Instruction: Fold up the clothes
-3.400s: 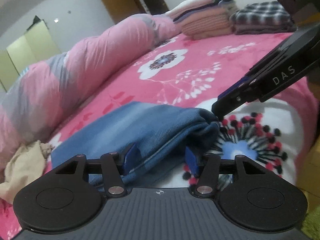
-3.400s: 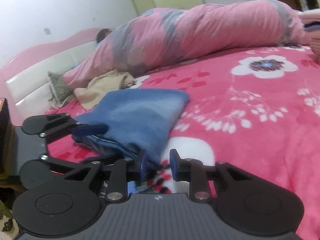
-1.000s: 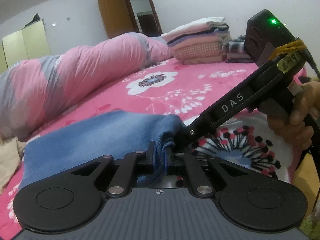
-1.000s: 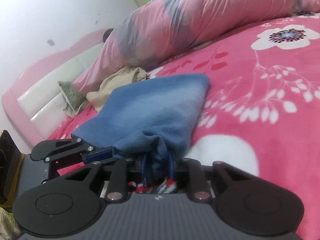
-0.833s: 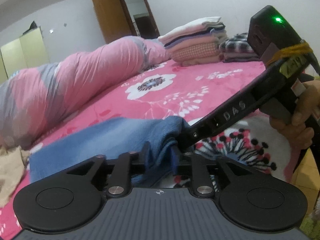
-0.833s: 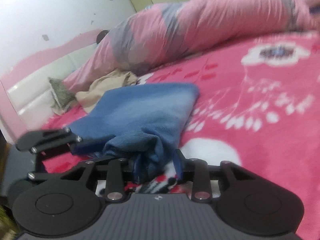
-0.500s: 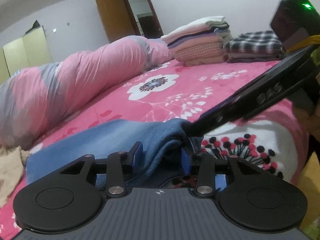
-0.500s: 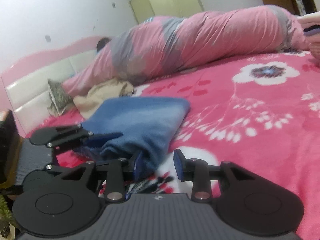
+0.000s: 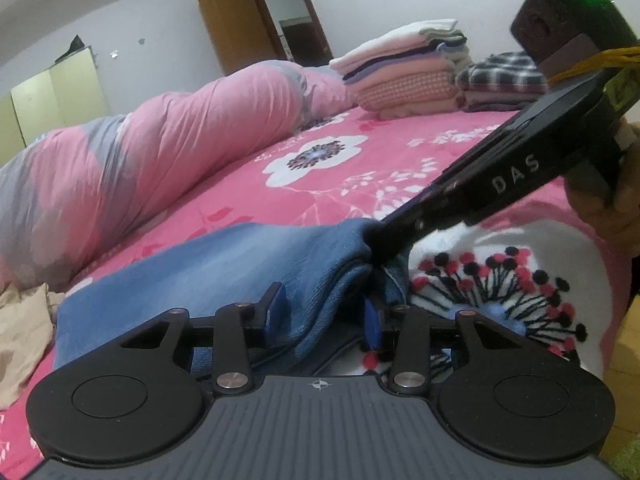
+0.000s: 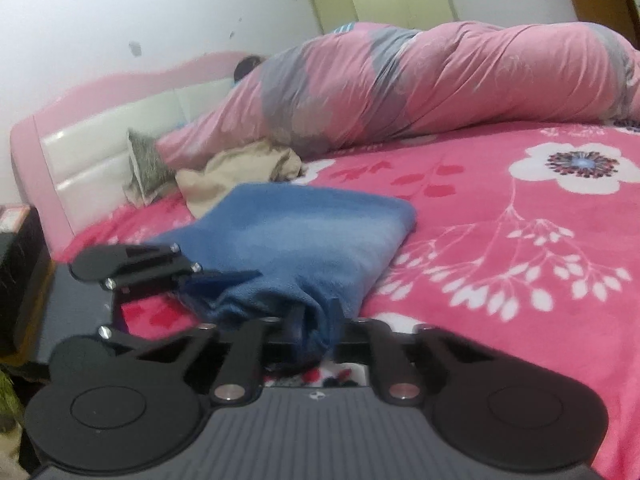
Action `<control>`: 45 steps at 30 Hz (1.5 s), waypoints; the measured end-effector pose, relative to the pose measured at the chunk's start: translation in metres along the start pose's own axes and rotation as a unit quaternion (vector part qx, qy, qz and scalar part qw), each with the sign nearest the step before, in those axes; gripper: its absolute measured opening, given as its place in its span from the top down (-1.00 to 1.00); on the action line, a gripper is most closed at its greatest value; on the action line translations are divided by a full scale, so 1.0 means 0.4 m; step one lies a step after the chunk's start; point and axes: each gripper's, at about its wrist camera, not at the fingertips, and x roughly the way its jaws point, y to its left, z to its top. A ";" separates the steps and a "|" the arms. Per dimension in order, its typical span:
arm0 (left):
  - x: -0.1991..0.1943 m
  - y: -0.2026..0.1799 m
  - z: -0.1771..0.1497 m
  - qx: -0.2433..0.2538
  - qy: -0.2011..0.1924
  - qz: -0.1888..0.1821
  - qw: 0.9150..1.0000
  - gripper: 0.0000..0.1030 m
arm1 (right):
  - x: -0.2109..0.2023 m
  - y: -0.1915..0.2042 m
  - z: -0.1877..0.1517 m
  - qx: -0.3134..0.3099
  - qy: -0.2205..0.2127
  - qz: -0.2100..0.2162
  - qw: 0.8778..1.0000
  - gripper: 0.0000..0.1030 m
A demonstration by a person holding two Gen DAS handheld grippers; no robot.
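folded blue garment (image 9: 224, 264) lies on the pink floral bedspread (image 9: 360, 184), near the bed's front edge, w/ one corner bunched up where both tools meet it; right gripper (image 10: 318, 330) has just been closing and is now clenched tight on that bunched near corner, cloth pinched betw. its pads; in the left wrist view the same tool comes in from the right as a long black arm marked "das", its tip buried in the blue fabric, w/ a hand (image 9: 612, 204) partly visible behind it at the frame edge; left gripper (image 9: 324, 316) sits w/ its jaws parted, the garment's near edge betw. the blue fingers (image 9: 276, 304); the left pad seems to touch the cloth, the other stands clear, so no real squeeze; in the right wrist view it shows at lower left, beside the fabric.

beyond the garment: a crumpled beige cloth (image 10: 240, 172) near the headboard (image 10: 92, 156); a long pink & grey duvet (image 9: 132, 168) rolled along the far side; a stack of folded clothes (image 9: 404, 80) and a plaid pile (image 9: 500, 76) at the far end; a wooden door (image 9: 236, 16) and a pale wardrobe (image 9: 52, 100) behind.
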 end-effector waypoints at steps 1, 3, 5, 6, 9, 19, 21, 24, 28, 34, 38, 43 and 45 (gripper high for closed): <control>-0.001 0.000 0.001 -0.001 -0.001 0.002 1.000 0.21 | -0.011 0.007 0.000 -0.003 -0.009 -0.008 1.000 1.00; 0.001 0.004 0.003 -0.006 -0.001 0.008 1.000 0.21 | -0.037 0.020 -0.005 0.004 -0.024 -0.014 1.000 1.00; 0.007 0.007 0.003 -0.008 0.001 0.015 1.000 0.21 | -0.047 0.021 -0.023 0.014 -0.026 -0.020 0.999 1.00; 0.011 0.008 0.002 -0.009 0.003 0.018 1.000 0.21 | -0.048 0.019 -0.035 0.019 -0.023 -0.023 0.999 1.00; 0.013 0.012 0.008 -0.010 0.001 0.031 0.999 0.21 | -0.064 0.021 -0.038 0.026 -0.032 -0.023 0.999 1.00; 0.029 0.015 -0.010 -0.017 -0.004 0.038 0.999 0.19 | -0.034 0.051 -0.069 -0.076 0.017 -0.051 0.996 0.98; 0.021 0.023 -0.012 -0.023 -0.008 0.033 0.999 0.19 | -0.058 0.050 -0.054 -0.075 0.020 -0.044 0.996 0.97; 0.016 0.024 -0.015 -0.022 -0.011 0.031 0.999 0.19 | -0.104 0.039 -0.018 -0.043 -0.007 -0.025 0.999 0.97; 0.018 0.020 -0.019 -0.021 -0.012 0.034 0.999 0.19 | -0.101 0.016 0.037 0.008 -0.047 -0.018 0.999 0.97; -0.002 0.021 -0.026 -0.016 -0.003 0.032 0.999 0.18 | 0.033 0.020 -0.036 0.020 0.035 0.019 0.999 0.98; -0.070 0.031 -0.036 -0.004 0.001 0.022 1.000 0.18 | 0.029 0.013 -0.044 0.032 0.027 0.021 0.999 0.98; -0.169 0.104 -0.028 -0.096 -0.017 -0.015 0.995 0.18 | 0.027 0.035 -0.052 -0.003 0.021 0.009 1.000 0.98; -0.174 0.126 -0.014 -0.133 -0.035 -0.024 0.990 0.18 | 0.025 0.045 -0.058 -0.018 0.014 0.003 1.000 0.98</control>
